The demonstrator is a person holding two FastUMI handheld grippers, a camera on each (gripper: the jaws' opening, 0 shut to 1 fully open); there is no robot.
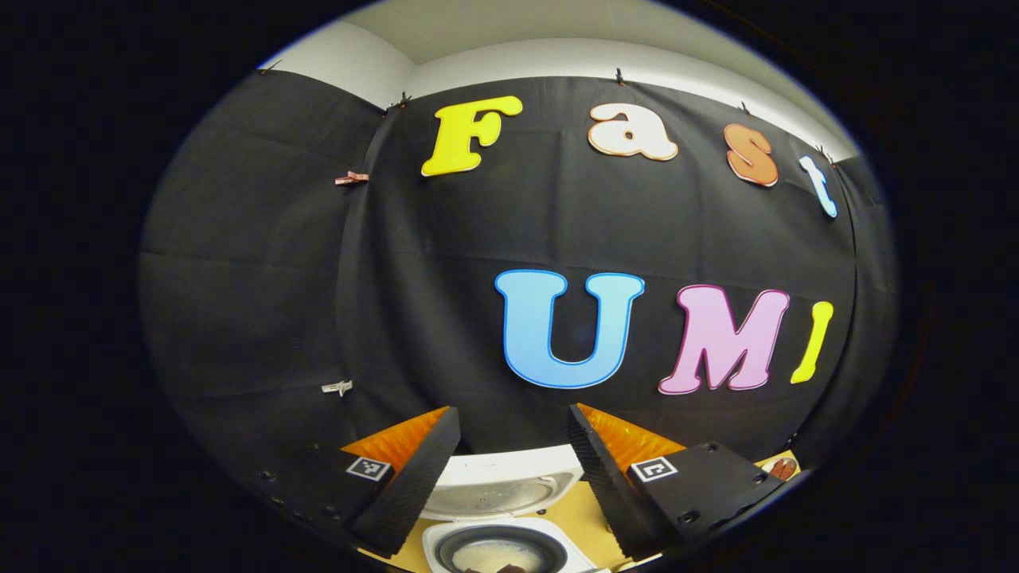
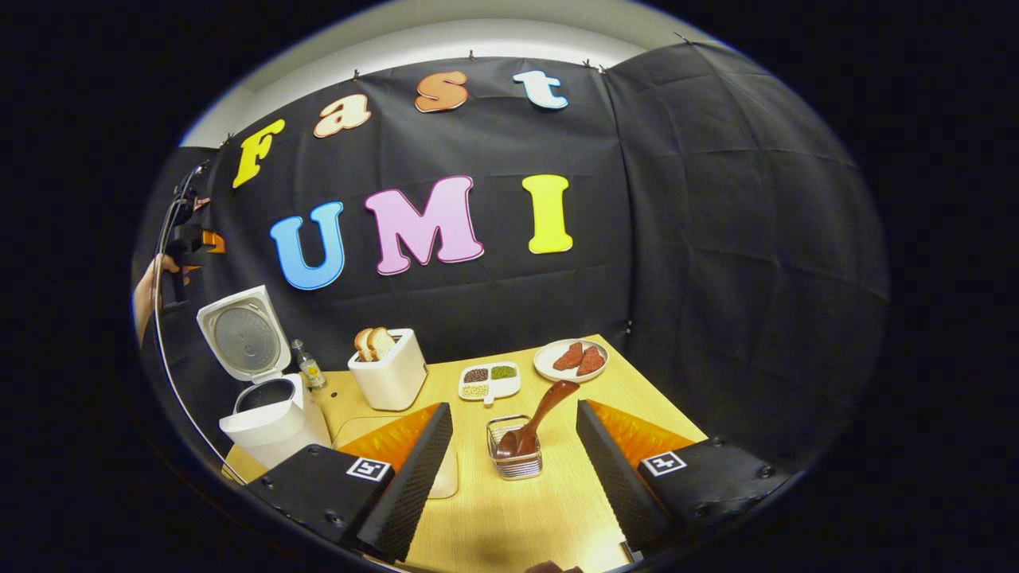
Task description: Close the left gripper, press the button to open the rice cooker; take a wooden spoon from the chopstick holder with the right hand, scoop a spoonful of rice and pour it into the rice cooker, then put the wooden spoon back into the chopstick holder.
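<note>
Right gripper view: the right gripper [image 2: 514,458] is held above the wooden table [image 2: 509,517], jaws spread, nothing pinched. Between its fingers the chopstick holder [image 2: 514,459] is seen, with the wooden spoon [image 2: 537,418] leaning in it. Farther off lie a divided dish [image 2: 489,381], a toaster [image 2: 388,372] and a plate [image 2: 570,360]. At far left the rice cooker [image 2: 271,418] stands with its lid raised.

Left gripper view: the left gripper [image 1: 509,477] is held over the open cooker, jaws spread.
</note>
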